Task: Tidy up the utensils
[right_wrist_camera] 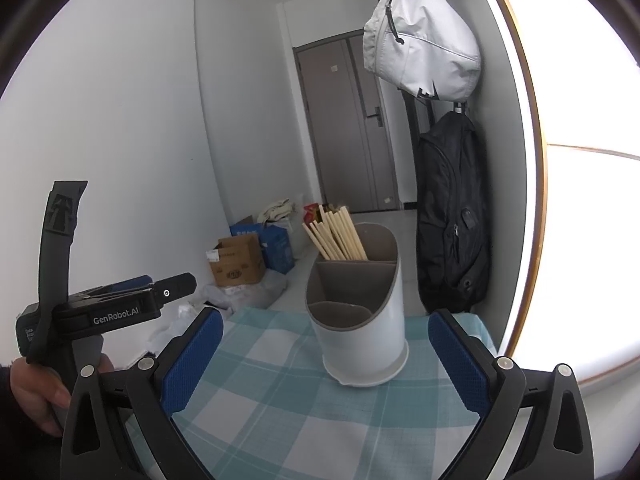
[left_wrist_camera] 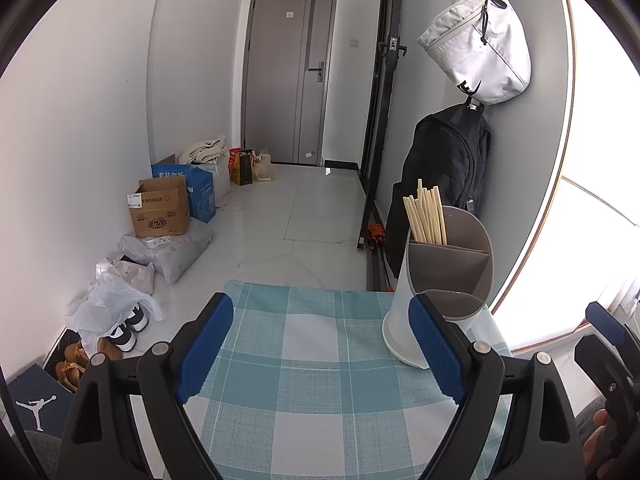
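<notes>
A white utensil holder (right_wrist_camera: 360,332) with grey inner compartments stands on the teal checked tablecloth (right_wrist_camera: 280,400). Several wooden chopsticks (right_wrist_camera: 338,238) stand in its far compartment; the two nearer compartments look empty. In the left wrist view the holder (left_wrist_camera: 440,280) is at the right, partly behind my right finger pad (left_wrist_camera: 436,348), with the chopsticks (left_wrist_camera: 426,216) upright. My left gripper (left_wrist_camera: 320,344) is open and empty over the cloth (left_wrist_camera: 312,360). My right gripper (right_wrist_camera: 326,360) is open and empty, with the holder just beyond its fingers. The left gripper's body (right_wrist_camera: 116,304) shows at left.
A white bag (right_wrist_camera: 420,40) and a black backpack (right_wrist_camera: 452,216) hang on the wall right behind the holder. Cardboard boxes (left_wrist_camera: 160,210), plastic bags and shoes (left_wrist_camera: 128,328) lie on the floor at the left. A grey door (left_wrist_camera: 288,76) is at the far end.
</notes>
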{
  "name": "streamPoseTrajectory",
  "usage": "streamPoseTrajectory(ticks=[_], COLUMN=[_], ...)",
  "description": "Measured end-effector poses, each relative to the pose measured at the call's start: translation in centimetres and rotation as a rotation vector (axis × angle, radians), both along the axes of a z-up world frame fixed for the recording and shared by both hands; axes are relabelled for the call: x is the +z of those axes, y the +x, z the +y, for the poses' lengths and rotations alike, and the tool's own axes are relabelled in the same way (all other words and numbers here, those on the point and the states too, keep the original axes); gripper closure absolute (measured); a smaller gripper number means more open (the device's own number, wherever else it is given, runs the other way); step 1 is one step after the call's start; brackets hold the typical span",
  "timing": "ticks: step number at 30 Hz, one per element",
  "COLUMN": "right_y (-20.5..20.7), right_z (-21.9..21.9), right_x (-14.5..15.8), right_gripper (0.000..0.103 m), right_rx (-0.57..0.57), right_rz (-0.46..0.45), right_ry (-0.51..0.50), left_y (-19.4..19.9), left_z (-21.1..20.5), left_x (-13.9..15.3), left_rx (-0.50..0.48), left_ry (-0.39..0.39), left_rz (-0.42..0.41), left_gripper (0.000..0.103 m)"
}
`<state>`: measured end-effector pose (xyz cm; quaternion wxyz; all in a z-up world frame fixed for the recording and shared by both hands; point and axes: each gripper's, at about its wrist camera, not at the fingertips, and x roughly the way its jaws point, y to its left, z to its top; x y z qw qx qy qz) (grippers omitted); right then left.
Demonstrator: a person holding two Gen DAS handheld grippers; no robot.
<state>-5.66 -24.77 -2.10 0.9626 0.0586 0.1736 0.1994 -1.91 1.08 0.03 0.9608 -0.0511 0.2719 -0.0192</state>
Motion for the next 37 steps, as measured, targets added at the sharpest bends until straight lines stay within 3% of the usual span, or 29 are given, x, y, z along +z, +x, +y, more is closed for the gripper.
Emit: streamPoseTrajectory(ticks=[37], right_y=[0.16], right_z=[0.19], right_x=[0.18], right_gripper=[0.0], right_rx=[0.003], right_rz=[0.002], right_ry=[0.002], left_y=[-0.39], left_z=[-0.34], left_x=[0.01], left_rx=[-0.011], left_ry=[0.005], left_rz=[-0.023], left_gripper=[0.017])
